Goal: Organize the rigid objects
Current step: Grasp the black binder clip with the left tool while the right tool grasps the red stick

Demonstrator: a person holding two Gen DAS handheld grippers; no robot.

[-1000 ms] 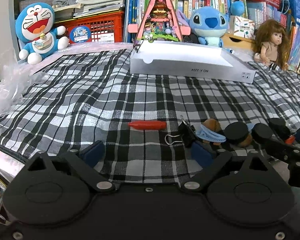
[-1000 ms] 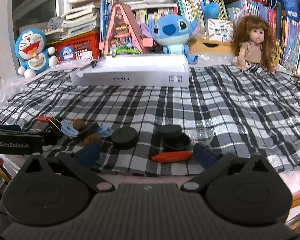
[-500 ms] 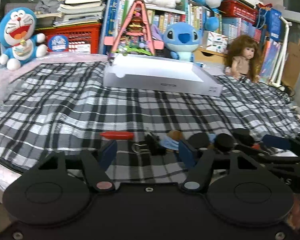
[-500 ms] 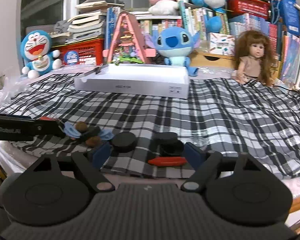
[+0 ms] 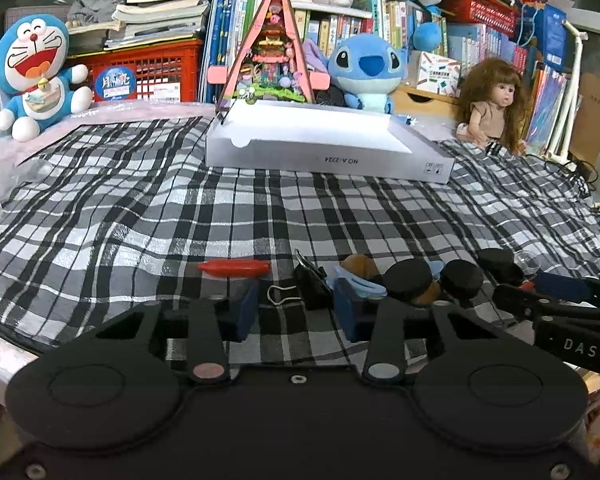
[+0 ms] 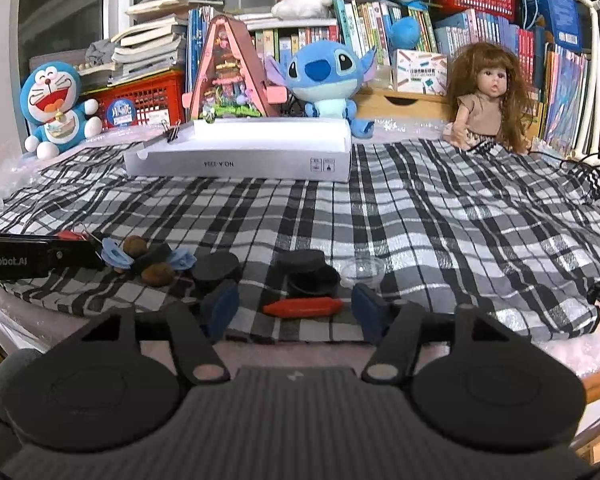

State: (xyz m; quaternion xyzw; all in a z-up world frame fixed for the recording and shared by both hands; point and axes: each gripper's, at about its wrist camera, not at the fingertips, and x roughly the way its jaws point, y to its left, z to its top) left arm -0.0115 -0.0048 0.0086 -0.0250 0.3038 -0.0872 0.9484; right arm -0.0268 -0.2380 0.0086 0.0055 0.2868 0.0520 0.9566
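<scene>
Your left hand-held gripper [image 5: 296,308] is closing around the binder clip [image 5: 300,290], pads not yet touching. Your right hand-held gripper [image 6: 296,310] is closing around the red piece [image 6: 303,306], well short of the white box [image 6: 236,162].

Checked cloth [image 5: 148,216] lies bare up to the white box [image 5: 324,152]; small items crowd the near edge.

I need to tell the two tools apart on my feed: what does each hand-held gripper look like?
Both are matte black with two round housings and angled linkage arms ending in dark blue finger pads. The left hand-held gripper has a smooth black body; seen from the right wrist, its side carries white "enRobot.AI" lettering. The right hand-held gripper has a ribbed grey-black body; its side shows white "DAS". No cables or sleeves are visible.
</scene>
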